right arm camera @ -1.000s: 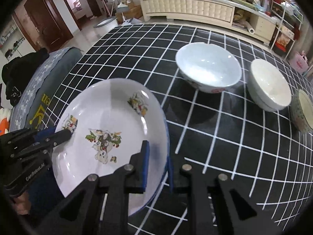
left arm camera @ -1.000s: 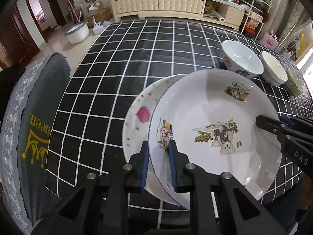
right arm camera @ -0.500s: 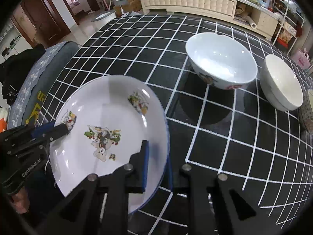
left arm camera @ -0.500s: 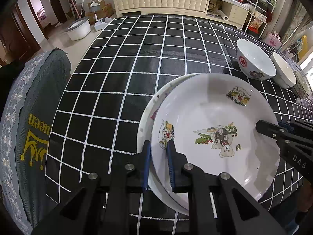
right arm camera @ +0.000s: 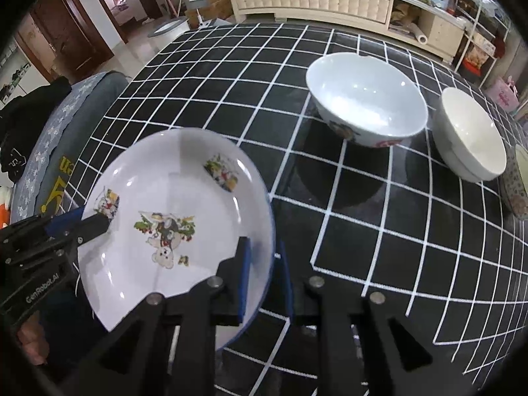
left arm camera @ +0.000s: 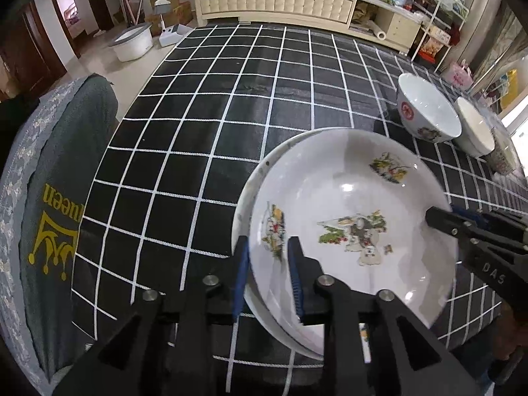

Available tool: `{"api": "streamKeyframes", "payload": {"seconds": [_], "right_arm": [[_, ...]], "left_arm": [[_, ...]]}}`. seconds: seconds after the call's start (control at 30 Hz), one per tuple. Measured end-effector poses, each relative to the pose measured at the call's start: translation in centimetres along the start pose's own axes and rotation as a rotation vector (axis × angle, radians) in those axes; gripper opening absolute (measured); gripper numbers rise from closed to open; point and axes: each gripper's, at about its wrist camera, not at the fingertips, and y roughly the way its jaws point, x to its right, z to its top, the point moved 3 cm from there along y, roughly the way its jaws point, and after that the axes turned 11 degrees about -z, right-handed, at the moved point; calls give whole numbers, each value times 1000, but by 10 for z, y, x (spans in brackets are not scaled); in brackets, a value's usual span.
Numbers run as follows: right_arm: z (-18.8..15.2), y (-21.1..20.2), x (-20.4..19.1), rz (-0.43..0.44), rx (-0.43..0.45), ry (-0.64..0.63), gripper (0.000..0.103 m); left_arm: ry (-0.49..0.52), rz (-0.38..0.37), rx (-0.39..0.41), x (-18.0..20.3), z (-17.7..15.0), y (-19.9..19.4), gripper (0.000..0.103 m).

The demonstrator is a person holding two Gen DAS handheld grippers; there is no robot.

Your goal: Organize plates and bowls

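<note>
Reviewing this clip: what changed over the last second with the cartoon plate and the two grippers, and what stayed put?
The cartoon plate slid over the plate beneath, covering its pink flower. Both the left gripper and right gripper are opening, gaps now showing beside the rim. The printed bowl and plain white bowl stayed put.

Both black grippers have blue-padded fingers (left arm camera: pixel 240 274), silver screws, and white "GenRobot.AI" lettering.

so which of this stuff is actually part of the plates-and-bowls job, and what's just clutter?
Job:
- cartoon plate, rim between both grippers' opening jaws
- plate beneath it
- red-emblem bowl
- plain white bowl
- patterned bowl

Clutter:
- grey chair cover
- floor basin
- cream sideboard
</note>
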Motion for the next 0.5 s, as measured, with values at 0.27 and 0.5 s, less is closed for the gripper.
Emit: {"api": "streamKeyframes", "payload": {"seconds": [0.27, 0.5], "right_arm": [[-4, -16, 8, -8, 37, 9, 49], [-6, -37, 24, 4, 76, 42, 63]], "left_arm": [[51, 106, 31, 8, -6, -18, 51], [41, 75, 67, 21, -2, -41, 51]]}}
